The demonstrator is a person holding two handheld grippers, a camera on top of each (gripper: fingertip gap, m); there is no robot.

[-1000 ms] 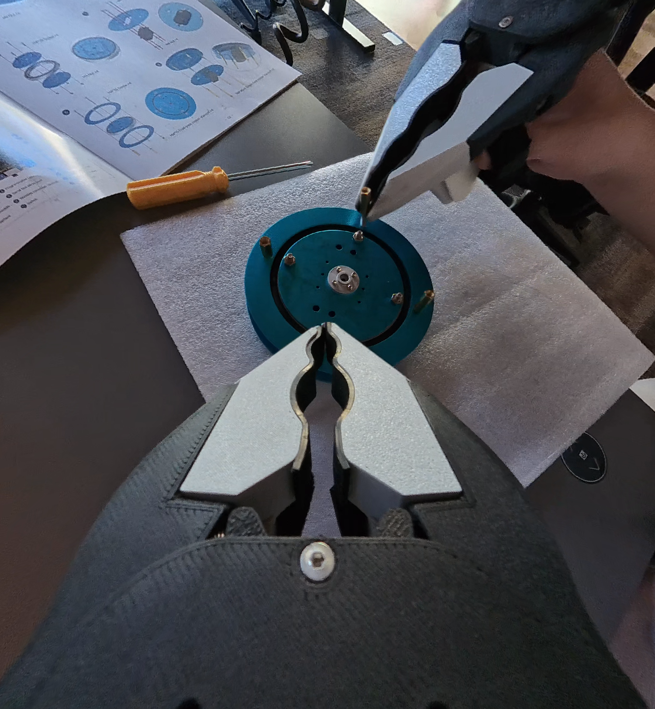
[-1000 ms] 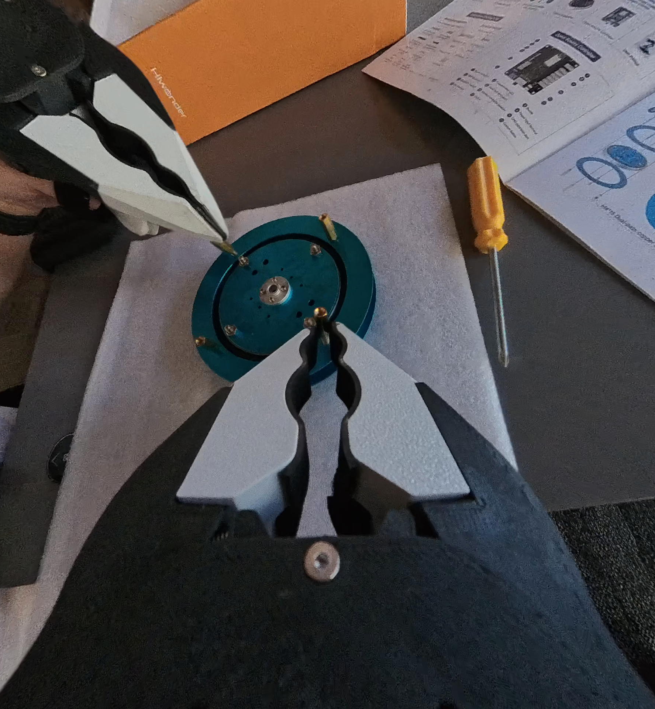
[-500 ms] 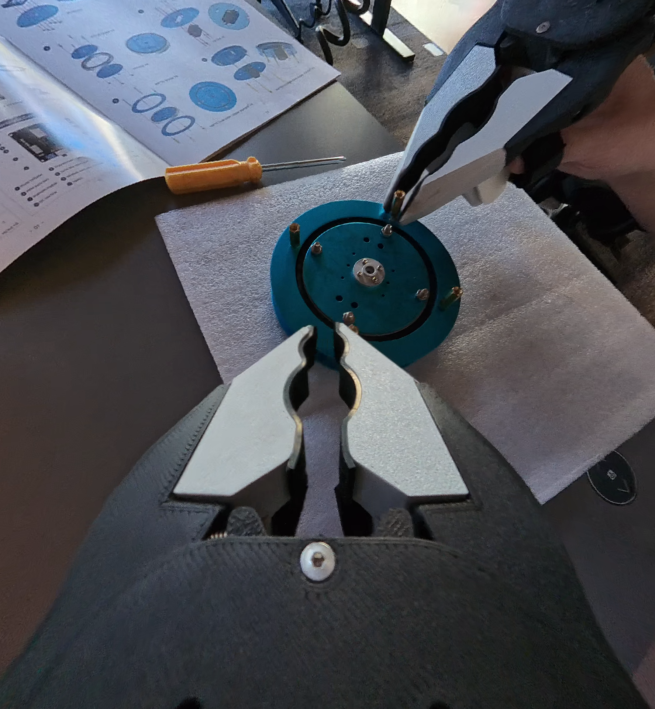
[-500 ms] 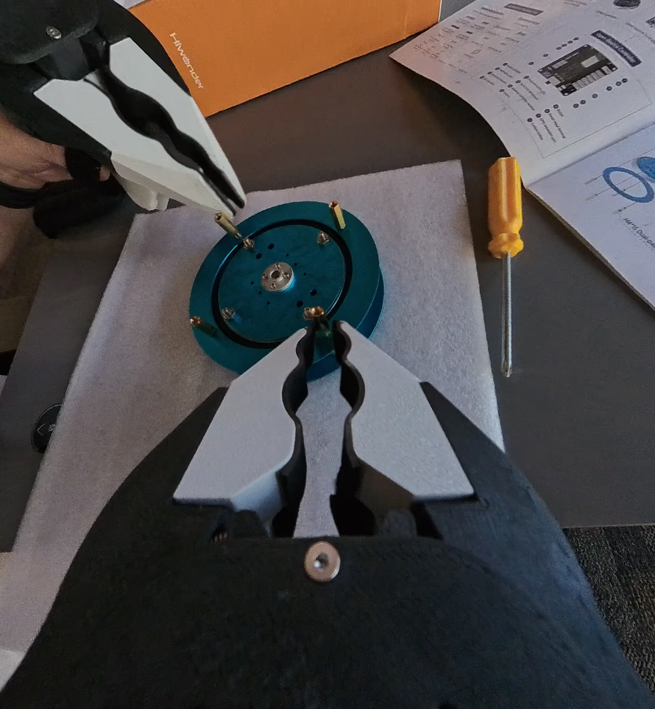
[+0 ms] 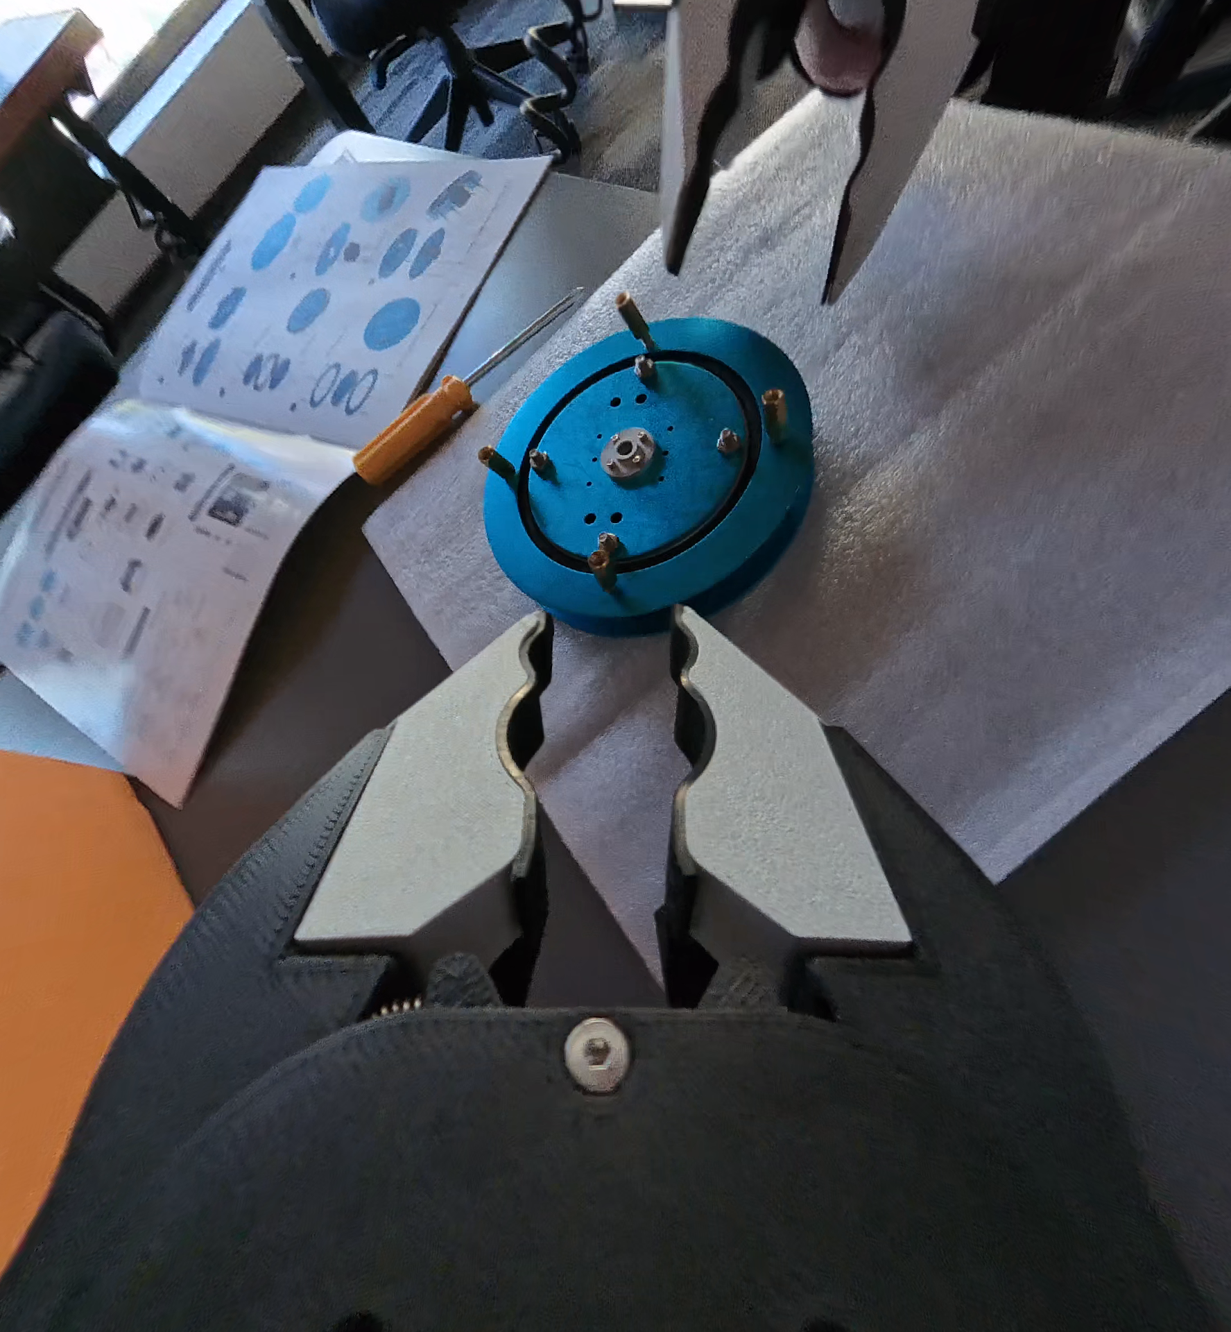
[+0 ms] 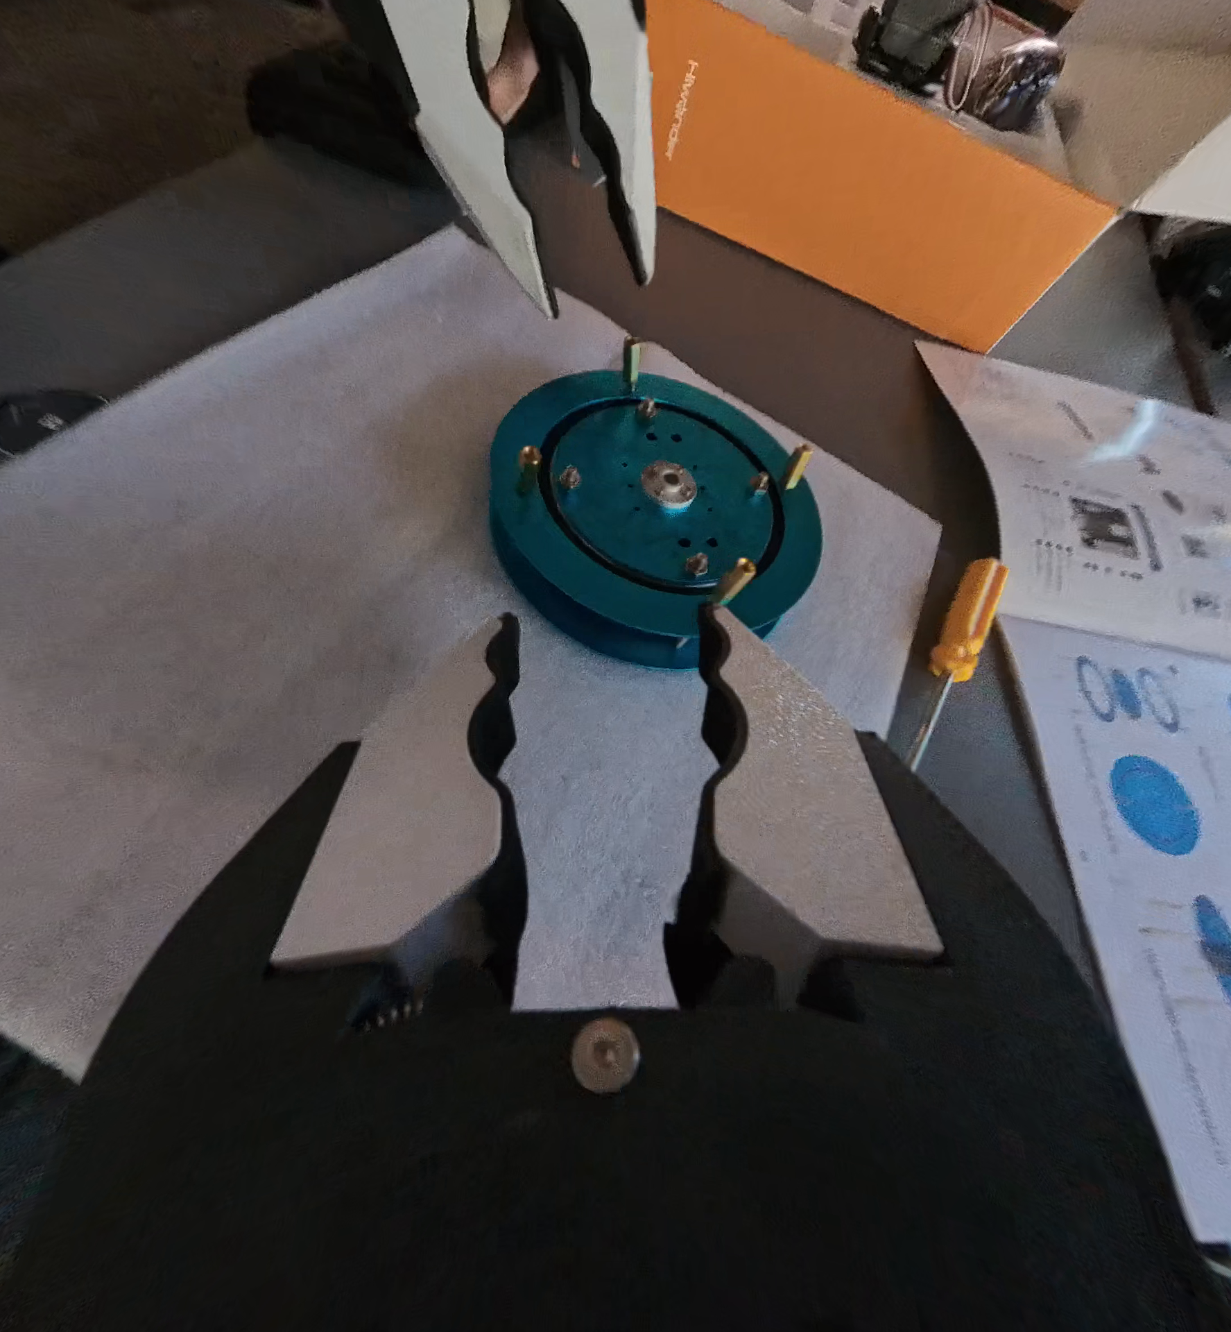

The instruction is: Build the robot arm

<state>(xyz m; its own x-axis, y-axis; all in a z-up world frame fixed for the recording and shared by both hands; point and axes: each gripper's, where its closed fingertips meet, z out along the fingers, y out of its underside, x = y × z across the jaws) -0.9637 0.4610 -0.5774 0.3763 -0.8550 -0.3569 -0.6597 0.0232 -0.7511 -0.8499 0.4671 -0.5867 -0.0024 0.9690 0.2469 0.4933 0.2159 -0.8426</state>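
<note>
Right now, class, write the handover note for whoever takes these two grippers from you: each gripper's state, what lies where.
Left gripper: open, empty, just short of the blue disc's near edge.
Right gripper: open, empty, on the opposite side; its right fingertip sits beside one brass standoff, contact unclear.
Disc lies flat on the white foam sheet; four brass standoffs stand on its outer ring, four shorter studs on the inner plate.
Orange screwdriver lies on the table beside the sheet, next to the open booklet. Orange box stands behind.
</note>
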